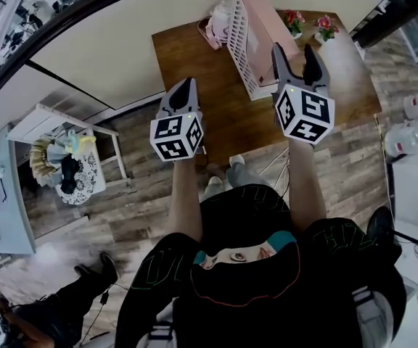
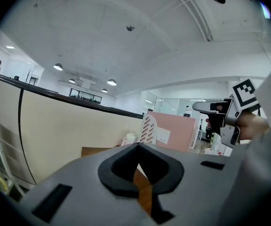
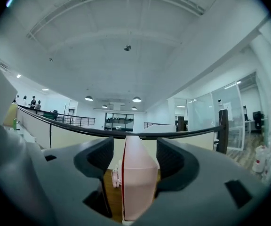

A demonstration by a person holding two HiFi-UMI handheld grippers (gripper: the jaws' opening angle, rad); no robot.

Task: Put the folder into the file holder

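Right hand-held gripper point(image 1: 296, 55) spread, folder point(image 3: 136, 182) beyond; left hand-held gripper point(image 2: 138, 146) pressed together.

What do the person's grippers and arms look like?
Both the left gripper and right gripper have grey bodies with black jaw pads, each carrying a white cube of black square markers. Forearms are bare; the top is black.

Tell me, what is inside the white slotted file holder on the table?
A pink flat folder stands upright in the white slotted file holder. The holder's wall covers its lower part.
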